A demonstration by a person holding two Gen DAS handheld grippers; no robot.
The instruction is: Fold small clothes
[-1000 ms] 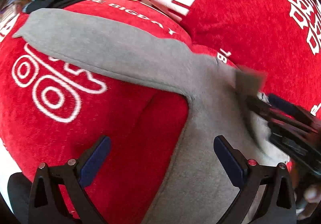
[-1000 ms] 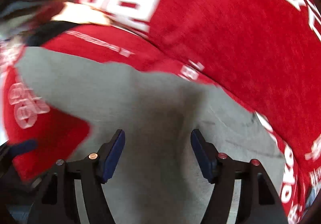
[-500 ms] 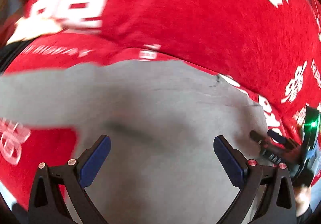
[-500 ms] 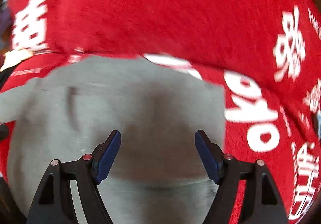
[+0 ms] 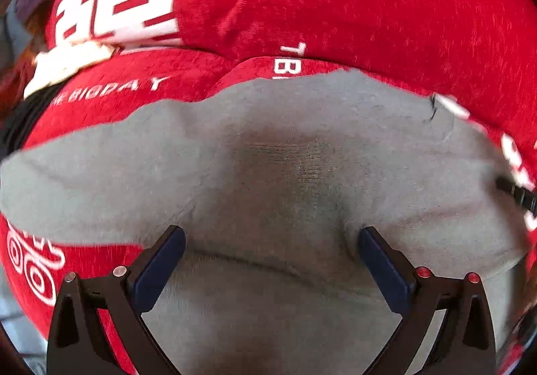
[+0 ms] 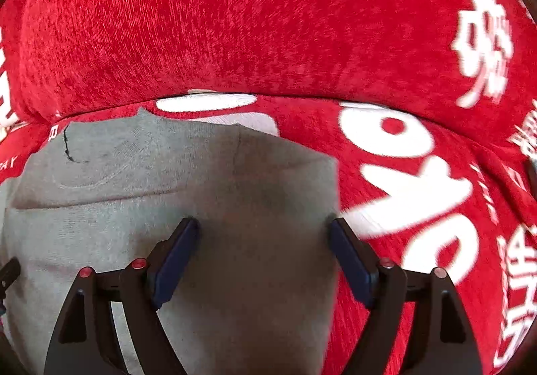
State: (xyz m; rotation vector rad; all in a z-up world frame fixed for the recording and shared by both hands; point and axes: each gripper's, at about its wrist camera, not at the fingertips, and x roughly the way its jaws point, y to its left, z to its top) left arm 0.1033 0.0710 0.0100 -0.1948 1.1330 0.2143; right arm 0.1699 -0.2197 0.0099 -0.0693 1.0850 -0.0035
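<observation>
A grey knit garment (image 5: 285, 156) lies spread on a red plush cover (image 5: 369, 5), one long part reaching left. My left gripper (image 5: 272, 240) hovers over its middle, pointing steeply down, jaws wide and nothing between the pads. In the right wrist view the same grey garment (image 6: 151, 190) shows its right edge and a short black thread mark. My right gripper (image 6: 261, 234) hangs over that edge with its jaws opening; the cloth lies flat under them, not pinched. A tip of the right gripper (image 5: 517, 193) shows at the garment's right side.
The red cover (image 6: 268, 22) carries large white characters and rises into a cushion behind the garment. At the far left of the left wrist view lie a cream cloth (image 5: 67, 62) and a black cloth (image 5: 20, 116).
Both grippers have swept rightward across the grey garment and rolled. The right gripper's jaws stand wider than before. The left gripper stays open and holds nothing.
</observation>
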